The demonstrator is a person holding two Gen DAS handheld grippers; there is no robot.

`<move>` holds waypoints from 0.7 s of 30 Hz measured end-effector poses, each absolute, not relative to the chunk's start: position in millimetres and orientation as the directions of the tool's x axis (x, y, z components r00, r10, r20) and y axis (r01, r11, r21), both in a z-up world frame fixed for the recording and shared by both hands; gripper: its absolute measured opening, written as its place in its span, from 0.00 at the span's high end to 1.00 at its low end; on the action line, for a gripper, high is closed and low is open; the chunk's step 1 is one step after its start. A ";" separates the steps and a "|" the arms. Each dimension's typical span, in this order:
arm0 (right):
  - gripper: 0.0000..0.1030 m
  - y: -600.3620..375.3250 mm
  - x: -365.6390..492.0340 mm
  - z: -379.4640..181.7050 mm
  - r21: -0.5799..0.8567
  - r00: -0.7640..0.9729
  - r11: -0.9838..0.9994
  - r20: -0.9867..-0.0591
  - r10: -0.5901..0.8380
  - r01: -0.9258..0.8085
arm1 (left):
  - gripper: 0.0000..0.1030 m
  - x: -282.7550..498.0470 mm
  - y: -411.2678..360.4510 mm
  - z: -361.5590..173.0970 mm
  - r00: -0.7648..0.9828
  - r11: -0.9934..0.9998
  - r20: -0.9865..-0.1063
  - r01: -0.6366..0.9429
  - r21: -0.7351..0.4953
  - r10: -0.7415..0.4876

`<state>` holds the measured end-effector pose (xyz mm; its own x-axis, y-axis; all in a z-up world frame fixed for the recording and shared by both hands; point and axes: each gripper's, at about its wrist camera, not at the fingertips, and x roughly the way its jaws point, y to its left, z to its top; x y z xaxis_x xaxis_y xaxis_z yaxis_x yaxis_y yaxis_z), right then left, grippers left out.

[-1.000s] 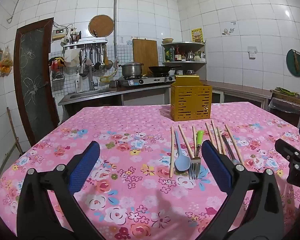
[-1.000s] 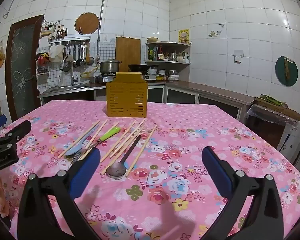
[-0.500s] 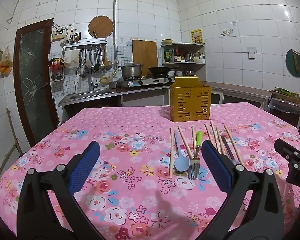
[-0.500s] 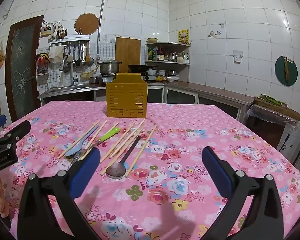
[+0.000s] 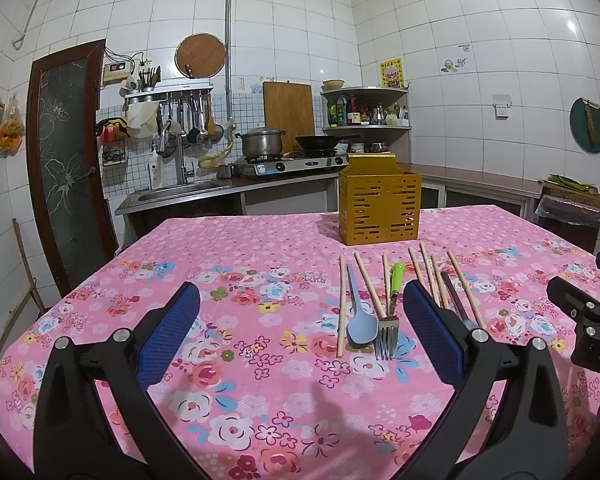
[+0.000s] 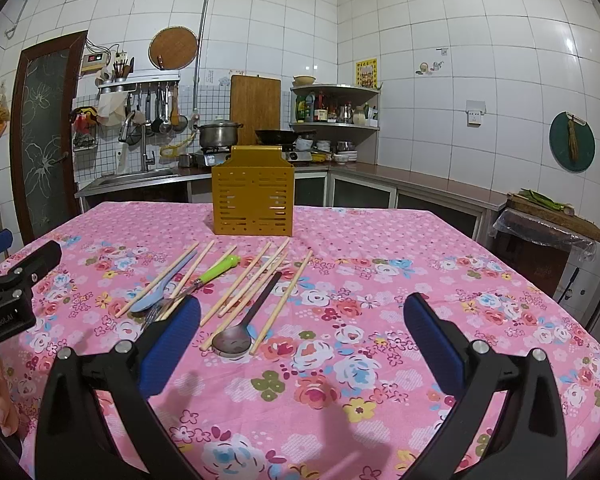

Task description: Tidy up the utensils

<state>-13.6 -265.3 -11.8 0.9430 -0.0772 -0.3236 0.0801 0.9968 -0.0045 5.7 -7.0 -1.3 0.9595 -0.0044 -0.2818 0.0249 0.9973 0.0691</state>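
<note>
Because the chopsticks [image 6: 256,276], blue spoon [image 5: 362,330], fork [image 5: 387,336] and dark spoon [image 6: 233,340] lie crowded, some crossing, before the yellow caddy [image 6: 253,200] on the surface [image 6: 380,280], we risk pinching two together. Both our left hand-held gripper [image 5: 300,332] and right hand-held gripper [image 6: 302,340] hover spread wide, empty, so a careless close could scatter neighbours.

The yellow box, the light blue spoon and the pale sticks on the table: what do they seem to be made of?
Yellow box: probably painted metal or hard plastic, judging by its thin slotted walls and dull sheen.
Light blue spoon: likely plastic or silicone, a uniform matte colour.
Pale sticks: look like bamboo or wooden chopsticks, with a tan, unvarnished finish.
</note>
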 end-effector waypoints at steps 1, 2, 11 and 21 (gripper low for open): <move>0.04 -265.3 -13.6 -11.9 -0.004 0.943 0.997 -0.323 -0.077 0.080 | 0.05 6.8 -7.4 -1.5 0.959 0.997 -0.282 0.025 0.069 -0.005; 0.04 -265.3 -13.6 -11.9 -0.004 0.943 0.997 -0.323 -0.077 0.080 | 0.05 8.0 -7.8 -1.7 0.959 0.997 -0.282 0.025 0.069 -0.005; 0.04 -265.5 -13.7 -12.2 -0.003 0.943 0.997 -0.323 -0.077 0.080 | 0.05 -0.8 -4.2 -1.1 0.960 0.997 -0.280 0.025 0.068 -0.006; 0.04 -265.8 -14.4 -11.9 -0.002 0.944 0.997 -0.322 -0.076 0.080 | 0.05 -2.1 -3.5 -0.8 0.961 0.997 -0.277 0.025 0.067 -0.006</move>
